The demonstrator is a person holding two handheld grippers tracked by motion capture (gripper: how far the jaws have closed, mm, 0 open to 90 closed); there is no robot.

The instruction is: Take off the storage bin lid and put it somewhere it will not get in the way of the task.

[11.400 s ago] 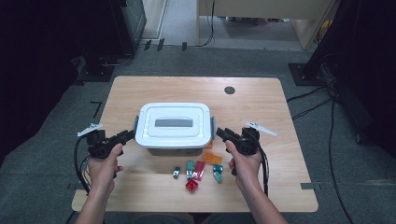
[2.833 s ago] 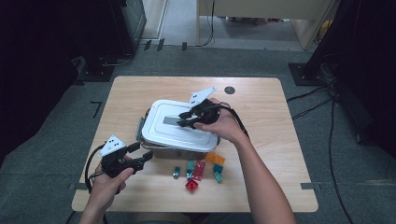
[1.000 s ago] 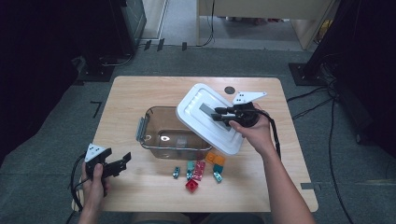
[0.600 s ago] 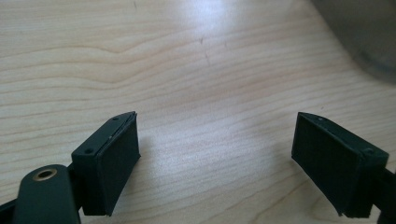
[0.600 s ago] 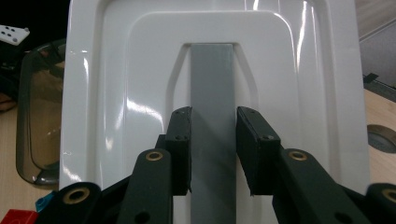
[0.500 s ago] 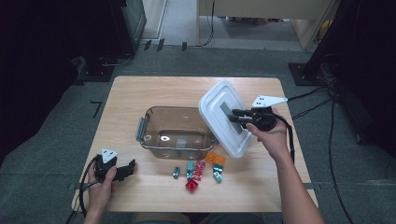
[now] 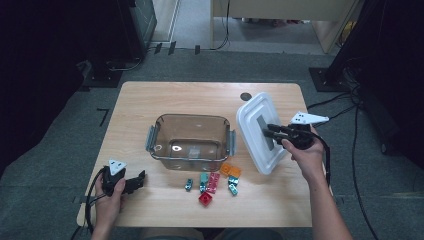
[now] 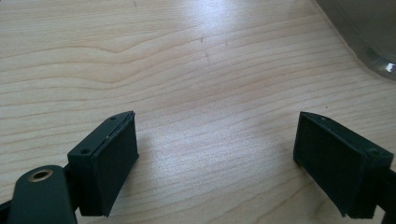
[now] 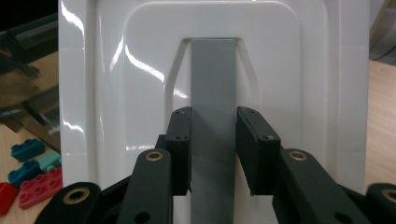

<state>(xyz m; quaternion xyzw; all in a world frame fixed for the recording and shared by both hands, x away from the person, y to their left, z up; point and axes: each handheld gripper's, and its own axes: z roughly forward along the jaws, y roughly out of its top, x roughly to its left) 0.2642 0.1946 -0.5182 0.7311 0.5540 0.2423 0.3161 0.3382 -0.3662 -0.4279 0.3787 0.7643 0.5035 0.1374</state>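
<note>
A clear brownish plastic box [image 7: 190,141] stands uncovered in the middle of the wooden table [image 7: 150,100]. Its white lid [image 7: 256,127] [image 9: 140,70] is tilted on edge to the right of the box, lower edge near the table. My right gripper [image 7: 272,131] [image 9: 213,149] is shut on the lid's grey handle [image 9: 214,84], one jaw on each side. My left gripper [image 7: 138,181] [image 8: 217,161] rests low over bare wood at the table's front left, jaws wide open with nothing between them. Several small toy bricks [image 7: 212,181] [image 9: 30,175] lie in front of the box.
A small round dark hole [image 7: 245,96] sits in the table's far right part. Cables [image 7: 340,100] trail over the grey floor to the right. A corner of the clear box [image 8: 373,32] lies up and to the right of the left jaws.
The right gripper has carried the lid off the box, to the right and lower, tipping it nearly on edge. The left hand has settled at the front left edge.
</note>
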